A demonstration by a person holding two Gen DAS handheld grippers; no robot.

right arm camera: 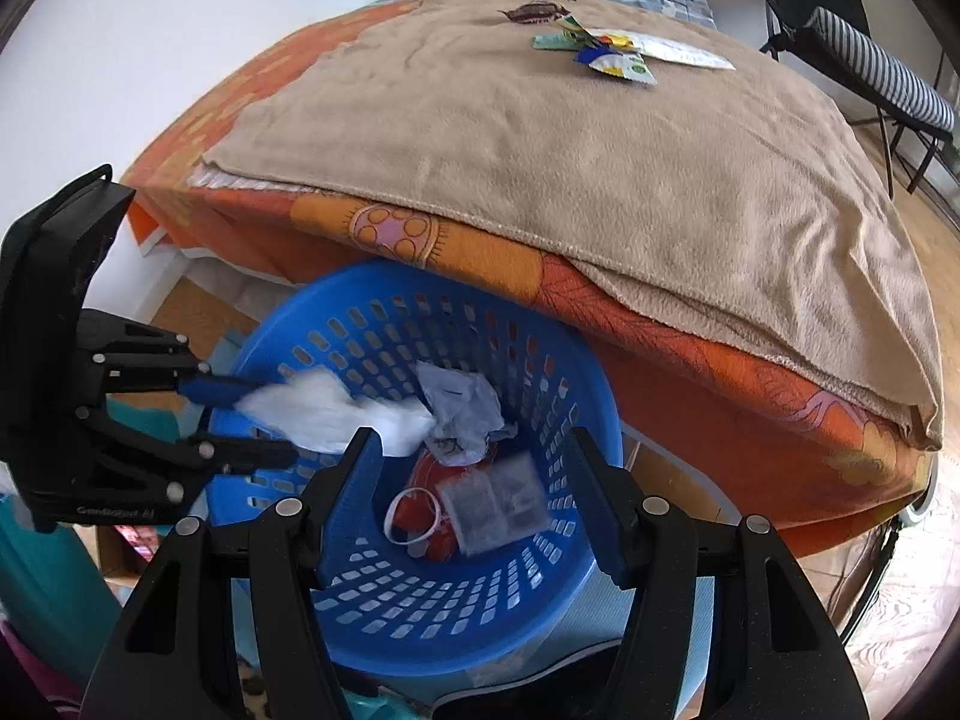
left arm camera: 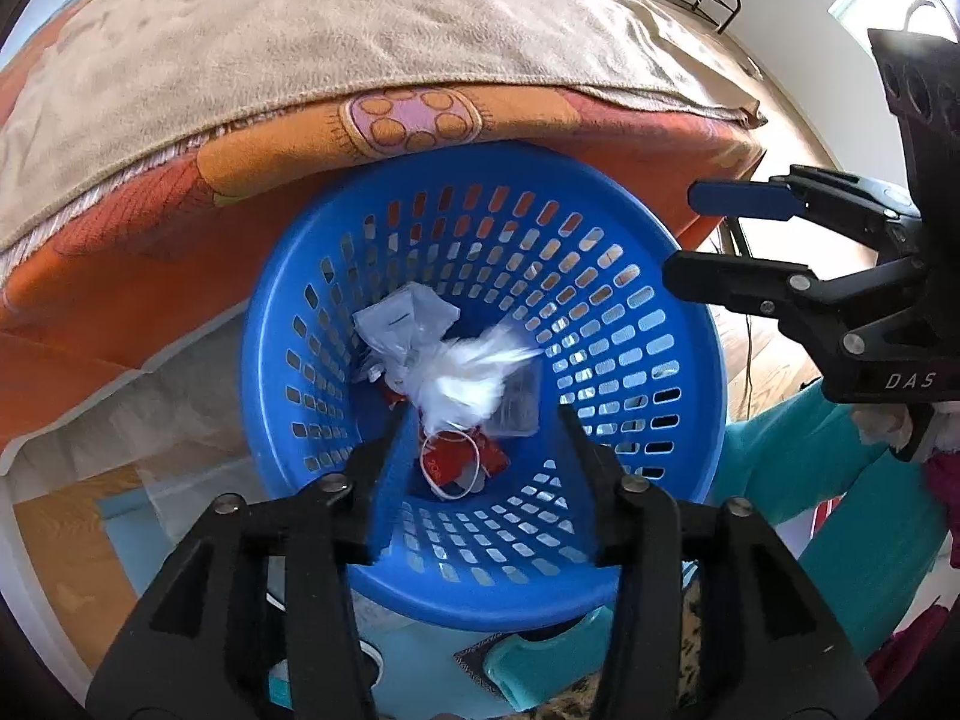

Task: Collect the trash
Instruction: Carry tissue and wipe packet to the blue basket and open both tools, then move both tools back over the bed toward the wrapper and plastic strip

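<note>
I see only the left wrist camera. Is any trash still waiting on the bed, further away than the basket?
Observer: Yes. The right wrist view shows a cluster of colourful wrappers on the beige blanket, at the far side from the blue basket.
Operator: Is anything else near them?
Observer: One dark brown piece lies right beside them, on the far side.
Operator: Is the white bag out of my left fingers?
Observer: Seen from the side, the white bag is blurred just past the left gripper fingertips, over the basket's mouth. I cannot tell whether it touches them.

Left tool [left arm camera: 483, 420] jaws spread wide; right tool [right arm camera: 474, 444] likewise spread, both angled downward.
</note>
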